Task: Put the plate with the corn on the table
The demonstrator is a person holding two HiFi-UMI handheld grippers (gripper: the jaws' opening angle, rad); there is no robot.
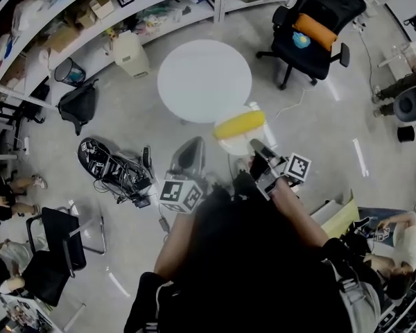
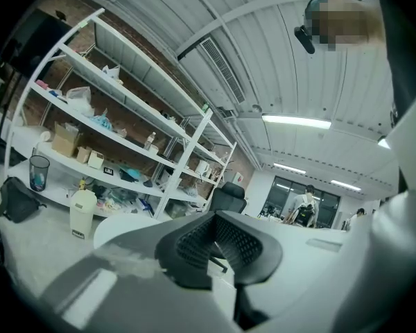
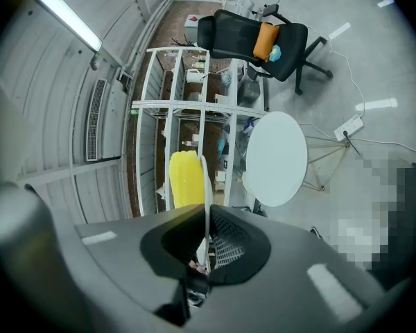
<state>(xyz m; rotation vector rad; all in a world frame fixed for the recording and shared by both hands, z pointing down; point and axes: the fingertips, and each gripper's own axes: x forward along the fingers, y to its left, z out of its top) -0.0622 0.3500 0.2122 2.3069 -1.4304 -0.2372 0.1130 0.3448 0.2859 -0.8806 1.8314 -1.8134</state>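
A yellow corn cob (image 1: 240, 124) lies on a white plate (image 1: 230, 143), held in the air just short of the round white table (image 1: 204, 80). My right gripper (image 1: 261, 154) is shut on the plate's near rim. In the right gripper view the plate (image 3: 206, 186) stands edge-on between the pads of that gripper (image 3: 206, 238), with the corn (image 3: 185, 179) to its left and the table (image 3: 276, 158) beyond. My left gripper (image 1: 187, 157) hangs beside the plate, apart from it. In its own view this gripper (image 2: 225, 245) is shut with nothing in it, and the table's edge (image 2: 121, 226) shows behind it.
A black office chair with an orange cushion (image 1: 319, 26) stands right of the table. White shelves (image 1: 90, 12), a white bin (image 1: 130, 53) and a black bag (image 1: 78, 106) line the far left. Tangled gear and cables (image 1: 114, 168) lie on the floor at left. People sit at both edges.
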